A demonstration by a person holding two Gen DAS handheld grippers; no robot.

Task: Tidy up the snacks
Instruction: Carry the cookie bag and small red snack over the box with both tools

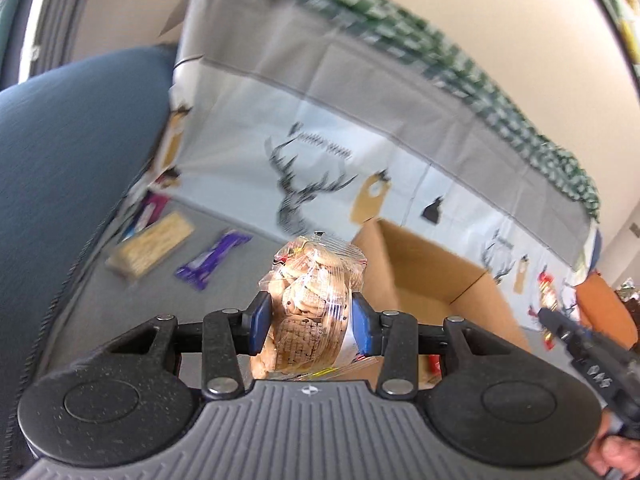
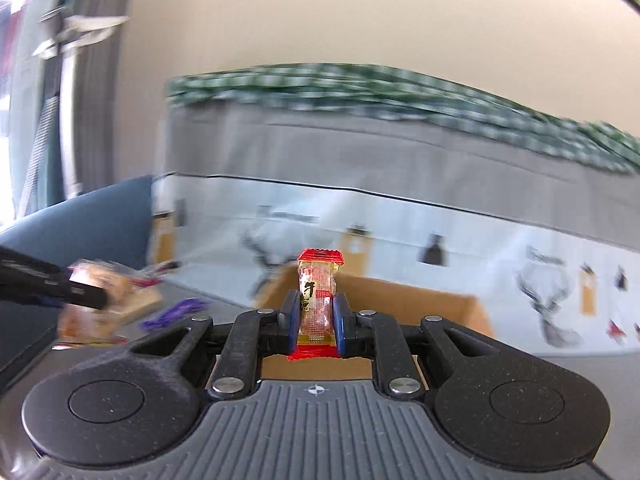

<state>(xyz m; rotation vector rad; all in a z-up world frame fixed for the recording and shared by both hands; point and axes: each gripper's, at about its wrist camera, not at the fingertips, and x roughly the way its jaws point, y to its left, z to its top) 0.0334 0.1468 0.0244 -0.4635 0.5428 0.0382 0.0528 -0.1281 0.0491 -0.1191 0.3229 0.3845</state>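
Note:
My left gripper [image 1: 310, 320] is shut on a clear bag of round biscuits [image 1: 314, 280], held up in the air. An open cardboard box [image 1: 432, 276] lies just beyond it to the right. In the right wrist view my right gripper [image 2: 317, 314] is shut on a small red-and-gold snack packet [image 2: 318, 296], upright between the blue pads, above the near edge of the same cardboard box [image 2: 400, 296]. At the left edge of that view the left gripper [image 2: 80, 294] and its biscuit bag [image 2: 108, 280] appear blurred. The right gripper [image 1: 568, 332] with its packet [image 1: 546, 288] shows at the right of the left wrist view.
On the grey seat at the left lie a purple wrapped bar [image 1: 212, 260], a long tan biscuit pack [image 1: 152, 246] and other wrappers [image 1: 148, 208]. A blue cushion [image 1: 72, 152] rises at the left. A deer-print cloth [image 1: 320, 152] hangs behind the box, with green checked fabric [image 2: 360, 84] on top.

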